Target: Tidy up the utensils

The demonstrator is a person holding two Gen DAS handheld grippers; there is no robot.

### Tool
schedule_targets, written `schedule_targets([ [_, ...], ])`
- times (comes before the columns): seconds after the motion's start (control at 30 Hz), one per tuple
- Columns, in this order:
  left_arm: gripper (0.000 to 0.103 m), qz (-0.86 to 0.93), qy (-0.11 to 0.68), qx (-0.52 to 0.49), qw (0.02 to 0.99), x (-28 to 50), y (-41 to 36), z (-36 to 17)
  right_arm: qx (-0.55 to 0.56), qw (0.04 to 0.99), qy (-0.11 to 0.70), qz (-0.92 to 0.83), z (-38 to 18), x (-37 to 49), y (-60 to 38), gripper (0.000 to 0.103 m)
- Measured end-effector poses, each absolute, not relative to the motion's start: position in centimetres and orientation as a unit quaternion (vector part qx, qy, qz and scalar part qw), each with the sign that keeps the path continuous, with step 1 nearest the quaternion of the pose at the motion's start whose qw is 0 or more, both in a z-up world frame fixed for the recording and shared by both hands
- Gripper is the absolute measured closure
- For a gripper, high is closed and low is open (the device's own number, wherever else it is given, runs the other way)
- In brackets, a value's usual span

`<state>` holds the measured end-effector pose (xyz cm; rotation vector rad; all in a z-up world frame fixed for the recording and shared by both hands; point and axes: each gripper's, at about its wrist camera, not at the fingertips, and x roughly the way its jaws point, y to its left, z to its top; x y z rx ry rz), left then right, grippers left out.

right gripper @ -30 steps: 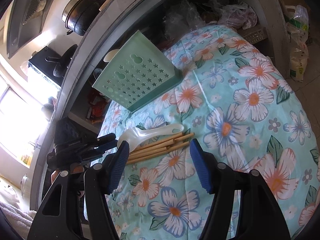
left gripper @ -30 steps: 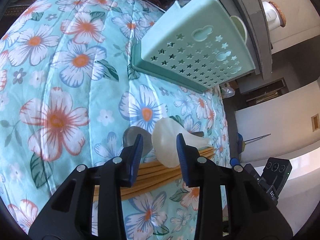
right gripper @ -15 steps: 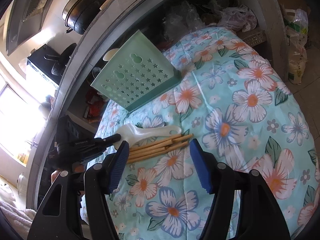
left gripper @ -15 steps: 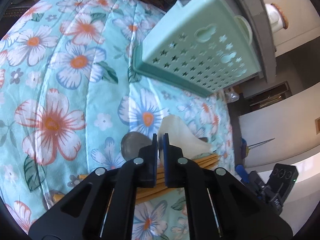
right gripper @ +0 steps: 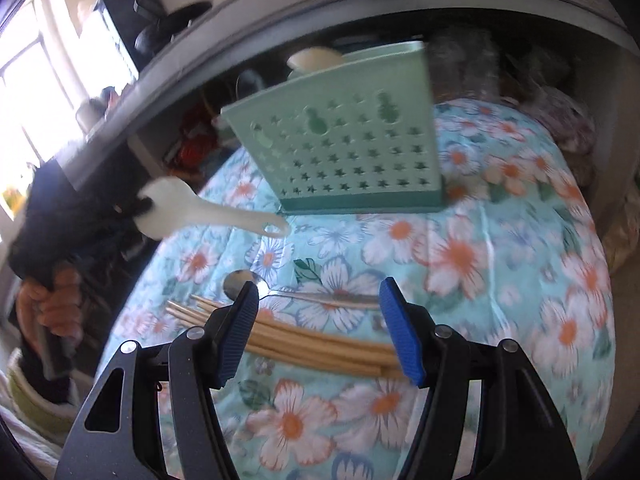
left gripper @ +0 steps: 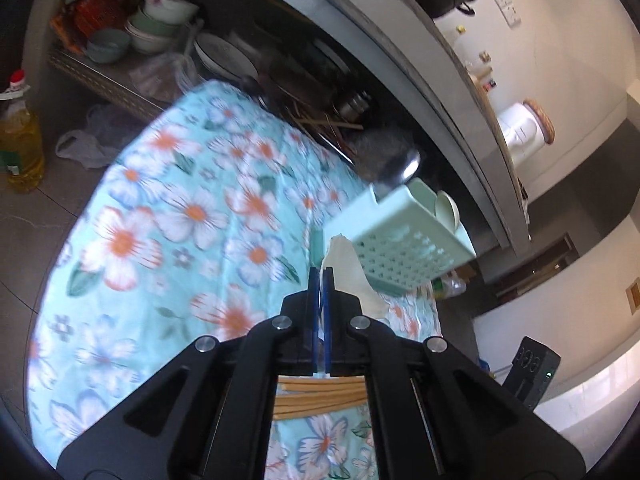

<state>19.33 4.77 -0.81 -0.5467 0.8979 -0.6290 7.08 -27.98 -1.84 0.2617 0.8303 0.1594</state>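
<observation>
My left gripper point(left gripper: 320, 280), lower centre of its own view, was pinched on the thin edge of the white rice paddle point(right gripper: 168, 210); its jaws had just closed on the blade. In the right view the paddle hung clear of the cloth at left centre, handle loop pointing toward the foot of the mint utensil holder point(right gripper: 344, 140) in the upper middle

Right gripper point(right gripper: 320, 332): jaws wide, nothing between the pads, poised over the bamboo chopsticks point(right gripper: 304, 340) and the steel spoon point(right gripper: 256, 284) lying on the floral cloth point(right gripper: 500, 272), lower centre

Handling, my judgement:
- paddle: light, stiff plastic, smooth, so an edge pinch on the blade could let it swivel; the neck looked a steadier hold
- chopsticks: light, rigid, round, apt to roll apart; take mid-bundle, across the sticks
- spoon: thin, slippery metal, flat on soft cloth; take the handle

Holder stood with its rear compartment already holding a pale spoon point(left gripper: 448, 210)
</observation>
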Motion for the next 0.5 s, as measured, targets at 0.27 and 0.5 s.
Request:
schedule_targets([
  [0.27,0.103,-0.272,0.419,-0.277,0.821,19.9,7.9,-1.7,-0.071,0.872,0.473,0.106,-5.5,11.4,-22.3,0.042],
  [0.5,0.103,-0.260,0.423,-0.287,0.819,20.2,9.0,-2.6,-0.196,0.845,0.468,0.170,-5.5,12.2,-17.9,0.042],
])
